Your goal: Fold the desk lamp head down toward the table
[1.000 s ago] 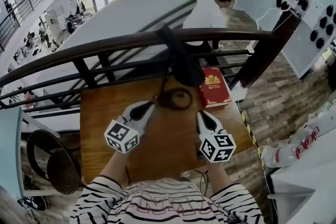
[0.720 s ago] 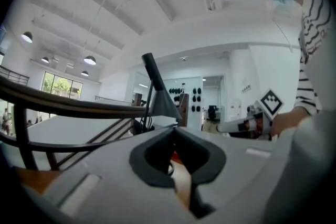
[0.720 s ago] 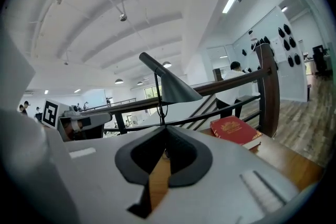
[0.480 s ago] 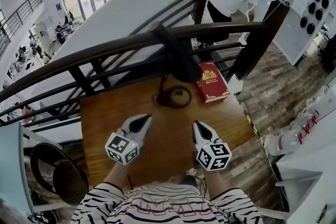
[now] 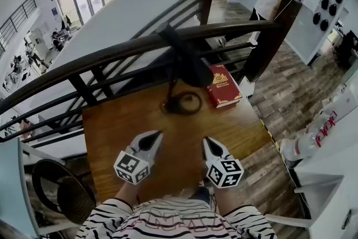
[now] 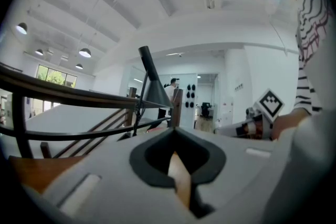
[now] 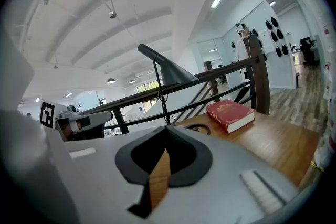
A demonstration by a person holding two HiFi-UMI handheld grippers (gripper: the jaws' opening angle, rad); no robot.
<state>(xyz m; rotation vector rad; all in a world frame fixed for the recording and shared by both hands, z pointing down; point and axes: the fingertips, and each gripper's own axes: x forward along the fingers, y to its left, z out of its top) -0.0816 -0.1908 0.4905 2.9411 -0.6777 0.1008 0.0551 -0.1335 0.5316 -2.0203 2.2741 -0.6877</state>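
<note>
One red book (image 5: 224,85) lies just beside the desk lamp (image 5: 190,67).

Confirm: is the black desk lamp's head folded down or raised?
Raised. The black cone-shaped lamp head sits high on its thin stem, well above the wooden table.

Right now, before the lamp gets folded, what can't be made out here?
- Lamp hinge: head view, the lamp head covers the joint beneath it.
- Lamp base: left gripper view, hidden behind the body of the left hand-held gripper.
- Red book title: all views, too small to read.
</note>
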